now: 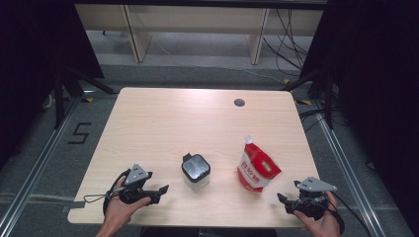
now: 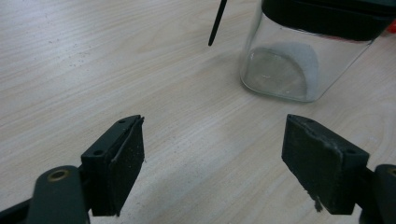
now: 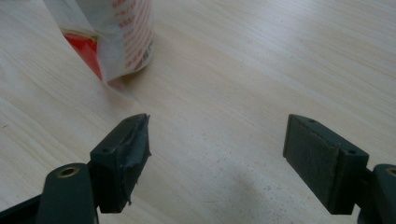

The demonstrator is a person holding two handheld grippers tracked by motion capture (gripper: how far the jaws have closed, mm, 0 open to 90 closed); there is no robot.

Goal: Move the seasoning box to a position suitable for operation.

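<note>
On the pale wooden worktop [image 1: 163, 123] a clear glass jar [image 1: 196, 171] with a black rim stands upright near the front edge, a little left of centre; its long axis runs vertical and its open mouth faces up. In the left gripper view a small heap of white powder lies on its bottom [image 2: 285, 65], and a thin black strip hangs down beside the jar. To the right of the jar, apart from it, a red and white pouch [image 1: 257, 168] stands on its base, its long axis leaning, the spout corner pointing up and away toward the far side of the worktop.

The left hand-held gripper [image 1: 160, 190] rests low at the front left, pointing right toward the jar, near it without touching; its jaws stand wide apart with bare wood between them. The right hand-held gripper [image 1: 281, 199] sits at the front right corner, pointing left, just below the pouch; its jaws are also spread wide and hold nothing, the pouch's lower edge lying beyond the left jaw.
</note>
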